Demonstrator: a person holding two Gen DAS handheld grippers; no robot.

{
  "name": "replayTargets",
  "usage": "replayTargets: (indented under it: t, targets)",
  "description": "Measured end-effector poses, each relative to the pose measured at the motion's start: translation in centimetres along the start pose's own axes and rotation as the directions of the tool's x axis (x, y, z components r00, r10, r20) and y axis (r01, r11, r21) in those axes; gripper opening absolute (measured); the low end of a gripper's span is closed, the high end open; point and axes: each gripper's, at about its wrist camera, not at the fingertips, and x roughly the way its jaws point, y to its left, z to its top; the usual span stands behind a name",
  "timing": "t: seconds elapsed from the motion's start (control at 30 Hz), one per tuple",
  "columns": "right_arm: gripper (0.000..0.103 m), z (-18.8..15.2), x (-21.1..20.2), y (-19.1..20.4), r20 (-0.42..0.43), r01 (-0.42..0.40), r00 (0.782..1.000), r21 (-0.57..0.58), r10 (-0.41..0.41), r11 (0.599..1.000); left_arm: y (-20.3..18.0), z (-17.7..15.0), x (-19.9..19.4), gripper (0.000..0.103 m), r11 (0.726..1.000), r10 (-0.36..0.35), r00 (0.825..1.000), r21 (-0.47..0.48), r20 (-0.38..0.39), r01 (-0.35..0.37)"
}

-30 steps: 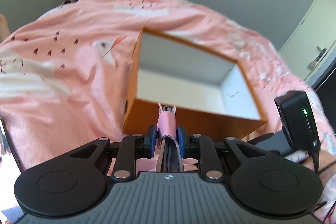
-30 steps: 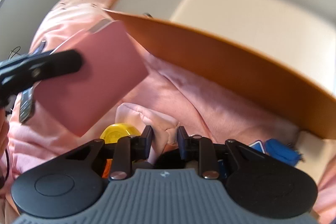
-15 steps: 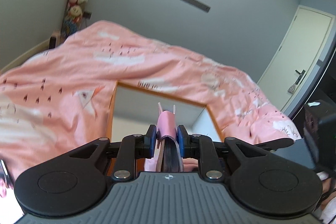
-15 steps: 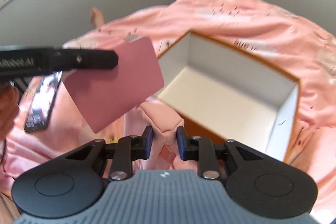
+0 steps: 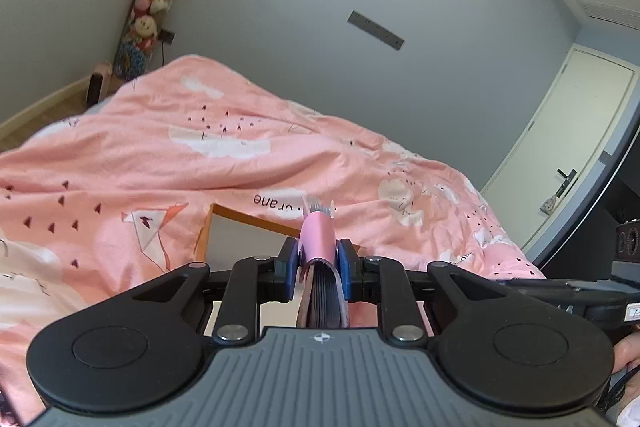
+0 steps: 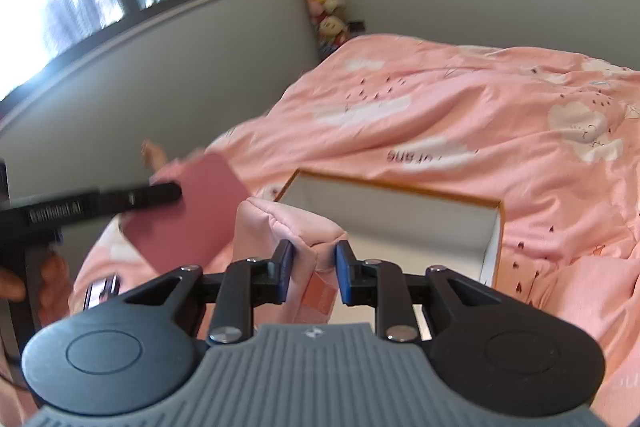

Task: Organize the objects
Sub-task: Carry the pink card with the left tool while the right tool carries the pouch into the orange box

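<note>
Jaws clamped; box [image 6: 400, 211] seemingly farther below.

open-topped box [image 6: 400, 223] on pink duvet [image 6: 460, 115]: interior bare, free from above. pink pouch [image 6: 288, 227] hangs before its near-left corner; pink notebook [image 6: 188, 211] held to the left. duvet beyond unobstructed.

Duvet [image 5: 224, 163] print: "crane", upside down.
</note>
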Motion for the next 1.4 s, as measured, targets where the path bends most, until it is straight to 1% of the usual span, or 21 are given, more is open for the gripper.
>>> replayTargets:
  t: [0.07, 0.13, 0.2, 0.27, 0.37, 0.47, 0.63, 0.7, 0.77, 0.83, 0.93, 1.07, 1.2, 1.27, 1.4]
  targets:
    - [0.025, 0.6, 0.6, -0.9, 0.023, 0.018, 1.000, 0.018, -0.019, 1.000, 0.2, -0.4, 1.4, 0.023, 1.000, 0.013, 1.000, -0.018, -0.017, -0.013]
    - [0.025, 0.8, 1.6, -1.6, 0.039, 0.056, 0.998, 0.020, -0.057, 0.998, 0.2, -1.1, 2.7, 0.023, 0.999, 0.039, 0.999, -0.019, -0.031, -0.040]
    - [0.025, 0.5, 2.9, -2.4, 0.031, 0.088, 0.996, 0.024, -0.089, 0.996, 0.1, -1.9, 3.6, 0.023, 0.998, 0.064, 0.997, -0.003, -0.038, -0.064]
    - [0.025, 0.0, 4.7, -3.4, -0.003, 0.098, 0.995, 0.046, -0.098, 0.994, 0.1, -2.5, 4.5, 0.023, 0.997, 0.080, 0.996, 0.013, -0.045, -0.079]
    - [0.025, -1.0, 7.6, -4.6, -0.071, 0.094, 0.994, 0.087, -0.088, 0.992, 0.4, -3.0, 5.4, 0.023, 0.994, 0.103, 0.994, 0.045, -0.048, -0.101]
    - [0.025, -2.1, 9.8, -5.2, -0.124, 0.083, 0.990, 0.118, -0.068, 0.990, 1.0, -3.3, 6.1, 0.023, 0.993, 0.111, 0.992, 0.041, -0.061, -0.109]
    - [0.025, -3.1, 12.5, -5.4, -0.183, 0.070, 0.982, 0.133, -0.045, 0.989, 2.0, -3.6, 7.0, 0.023, 0.994, 0.108, 0.990, 0.017, -0.088, -0.107]
    - [0.025, -3.3, 13.5, -5.4, -0.208, 0.052, 0.978, 0.150, -0.020, 0.987, 2.2, -3.7, 7.1, 0.023, 0.994, 0.107, 0.990, 0.011, -0.091, -0.107]
    - [0.025, -3.5, 14.4, -5.4, -0.226, 0.041, 0.974, 0.166, -0.002, 0.985, 2.3, -3.7, 7.4, 0.023, 0.992, 0.123, 0.988, 0.025, -0.088, -0.121]
    - [0.025, -3.4, 14.9, -5.4, -0.229, 0.047, 0.973, 0.167, -0.007, 0.985, 2.4, -3.8, 7.7, 0.023, 0.992, 0.124, 0.987, 0.025, -0.100, -0.122]
    - [0.025, -3.2, 14.9, -5.5, -0.223, 0.073, 0.974, 0.161, -0.036, 0.984, 2.3, -4.3, 8.5, 0.023, 0.992, 0.122, 0.983, 0.035, -0.134, -0.118]
    - [0.025, -3.0, 14.5, -6.4, -0.221, 0.106, 0.973, 0.161, -0.069, 0.981, 0.8, -5.4, 9.7, 0.023, 0.982, 0.160, 0.974, 0.129, -0.159, -0.140]
    - [0.025, -3.3, 14.1, -7.0, -0.228, 0.125, 0.970, 0.155, -0.088, 0.980, -0.1, -6.1, 11.0, 0.023, 0.964, 0.206, 0.960, 0.205, -0.190, -0.167]
    - [0.025, -3.5, 14.0, -7.2, -0.232, 0.132, 0.968, 0.152, -0.094, 0.979, -0.2, -6.5, 11.6, 0.023, 0.961, 0.213, 0.954, 0.219, -0.210, -0.166]
    - [0.025, -3.7, 13.8, -7.5, -0.237, 0.138, 0.966, 0.157, -0.098, 0.978, -0.2, -7.2, 12.5, 0.023, 0.950, 0.246, 0.936, 0.255, -0.251, -0.181]
